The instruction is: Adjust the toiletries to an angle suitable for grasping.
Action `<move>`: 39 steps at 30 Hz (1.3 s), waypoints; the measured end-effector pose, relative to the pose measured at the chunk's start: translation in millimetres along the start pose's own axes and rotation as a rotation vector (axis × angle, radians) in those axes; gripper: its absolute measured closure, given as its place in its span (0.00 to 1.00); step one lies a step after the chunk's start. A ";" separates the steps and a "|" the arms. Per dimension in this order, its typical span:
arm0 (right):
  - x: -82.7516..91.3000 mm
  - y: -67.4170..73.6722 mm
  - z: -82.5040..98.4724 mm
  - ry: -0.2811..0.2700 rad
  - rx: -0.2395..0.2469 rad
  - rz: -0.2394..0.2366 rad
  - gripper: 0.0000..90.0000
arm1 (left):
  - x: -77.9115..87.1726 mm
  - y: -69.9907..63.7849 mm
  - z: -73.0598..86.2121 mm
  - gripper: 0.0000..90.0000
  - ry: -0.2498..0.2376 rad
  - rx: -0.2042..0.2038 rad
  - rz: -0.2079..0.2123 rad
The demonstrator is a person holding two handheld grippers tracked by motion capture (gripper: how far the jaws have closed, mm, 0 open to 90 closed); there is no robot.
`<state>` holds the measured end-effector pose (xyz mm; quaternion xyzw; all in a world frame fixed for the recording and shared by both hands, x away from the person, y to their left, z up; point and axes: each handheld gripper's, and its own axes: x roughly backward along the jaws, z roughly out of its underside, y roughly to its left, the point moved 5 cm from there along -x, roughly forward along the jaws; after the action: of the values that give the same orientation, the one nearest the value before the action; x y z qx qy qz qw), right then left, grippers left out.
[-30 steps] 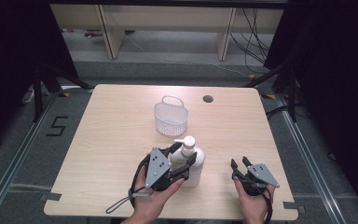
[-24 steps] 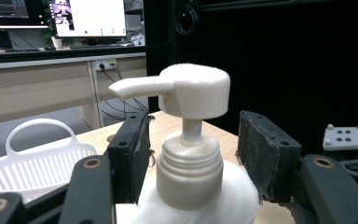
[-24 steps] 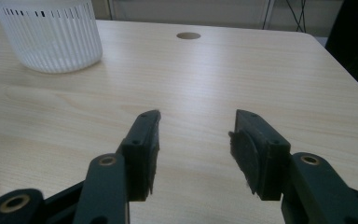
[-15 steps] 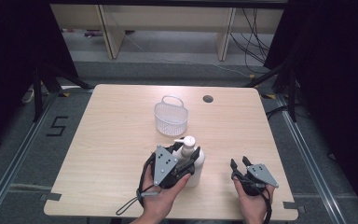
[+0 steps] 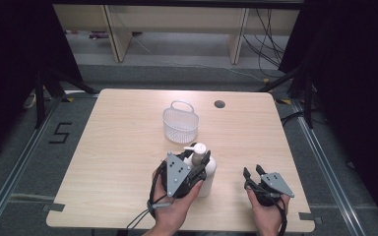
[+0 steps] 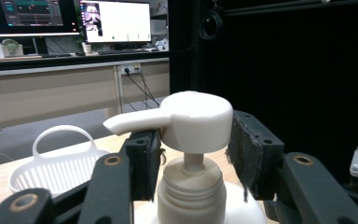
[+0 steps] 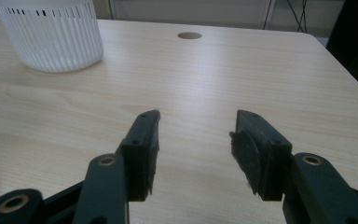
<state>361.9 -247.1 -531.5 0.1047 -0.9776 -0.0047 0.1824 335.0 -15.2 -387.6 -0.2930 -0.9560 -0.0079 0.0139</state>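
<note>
- High view: pale wooden table (image 5: 128, 147) with a round cable hole (image 5: 220, 104) near the far edge, standing on dark grey floor between black curtains; light shelving units beyond, cables trailing on the floor, a "5" marked on the floor at left.
- Counted there: one white slatted basket (image 5: 180, 123) with a loop handle, one white pump bottle (image 5: 203, 169), two grippers, two hands.
- Left gripper (image 5: 199, 160) at the bottle's top, near the table's front edge, just in front of the basket; right gripper (image 5: 253, 172) well apart at the right, low over bare wood.
- Left gripper view: two monitors on a desk in the background, black curtain at right; one pump head (image 6: 196, 120) between the two jaws, spout pointing left toward the basket (image 6: 56, 168). Jaws set partly apart, flanking the head; contact with the pads hard to confirm, so grasp cannot be told.
- Right gripper view: wood grain, the cable hole (image 7: 189, 35) and the basket (image 7: 51, 35) far left. Jaws spread wide, nothing between them.
</note>
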 end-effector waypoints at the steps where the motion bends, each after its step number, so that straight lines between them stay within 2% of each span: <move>1: -0.1 0.0 0.0 0.000 -0.001 -0.002 0.56 | -0.5 -0.7 0.0 0.62 0.004 -0.002 -0.009; 3: 0.7 -1.0 -0.1 0.006 0.007 -0.001 0.56 | -0.9 -0.8 0.0 0.63 0.005 -0.004 -0.016; 5: -0.5 -4.5 -1.4 -0.013 0.051 0.003 0.56 | -1.1 -0.4 0.0 0.65 0.006 -0.005 -0.018; 6: -1.0 -3.2 -1.1 -0.014 0.035 0.002 0.56 | -1.0 -0.4 -0.1 0.65 0.008 -0.006 -0.019; 7: -0.1 0.0 0.1 0.006 -0.005 -0.004 0.56 | -1.1 -0.5 -0.2 0.65 0.010 -0.008 -0.020; 8: -0.6 -1.0 -0.3 0.001 0.008 -0.004 0.56 | -1.1 -0.5 -0.2 0.65 0.010 -0.008 -0.020; 10: -0.3 -0.4 0.1 0.005 -0.003 0.002 0.56 | -1.7 -0.7 -0.4 0.65 0.011 -0.006 -0.024; 12: -0.8 -2.3 -0.4 -0.004 0.017 0.005 0.56 | -1.8 -0.7 -0.5 0.65 0.012 -0.005 -0.024; 13: -1.4 -4.6 -1.4 -0.015 0.046 0.006 0.56 | -1.8 -0.9 -0.5 0.65 0.013 -0.006 -0.024; 16: -0.8 -4.4 -1.3 -0.005 0.038 0.002 0.56 | -1.0 -1.0 -0.7 0.65 0.017 -0.010 -0.021; 17: 0.4 -0.5 0.2 0.015 -0.012 -0.002 0.56 | -0.9 -0.8 -0.7 0.65 0.017 -0.008 -0.021; 18: -0.2 -0.5 0.0 0.008 -0.012 0.000 0.56 | -1.1 -0.5 -0.9 0.66 0.016 -0.003 -0.017; 19: -2.1 -4.2 -0.9 -0.010 0.038 0.001 0.56 | -0.8 -0.2 -1.1 0.66 0.018 0.004 -0.015; 20: -1.8 -3.1 -0.6 -0.005 0.019 0.004 0.56 | -0.5 0.1 -1.3 0.66 0.021 0.003 -0.012; 23: -3.0 -3.0 -0.8 -0.012 0.020 -0.006 0.56 | -0.4 0.5 -1.4 0.66 0.021 0.003 -0.006; 24: -2.5 -2.4 -0.7 -0.007 0.008 -0.027 0.56 | -0.6 0.8 -1.5 0.66 0.020 0.003 -0.004; 35: -1.0 -4.1 -0.7 0.004 0.021 -0.002 0.56 | -1.0 0.9 -2.4 0.66 0.019 -0.021 -0.005; 36: -1.0 -4.1 -0.7 0.004 0.021 -0.002 0.56 | -1.0 0.9 -2.4 0.66 0.019 -0.021 -0.005; 37: -0.8 -4.2 -1.0 0.001 0.020 -0.006 0.56 | 0.3 1.6 -2.7 0.66 0.027 0.003 -0.013; 38: -0.7 -4.9 -1.2 0.001 0.027 -0.004 0.56 | 0.5 3.1 -4.0 0.66 0.021 -0.001 -0.013; 39: -0.6 -3.7 -0.7 0.006 0.013 -0.008 0.56 | 1.0 4.6 -5.3 0.66 0.020 -0.003 -0.010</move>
<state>363.5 -250.6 -531.2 0.1098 -0.9767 0.0014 0.1845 336.8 -10.9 -382.2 -0.2880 -0.9573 -0.0124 0.0229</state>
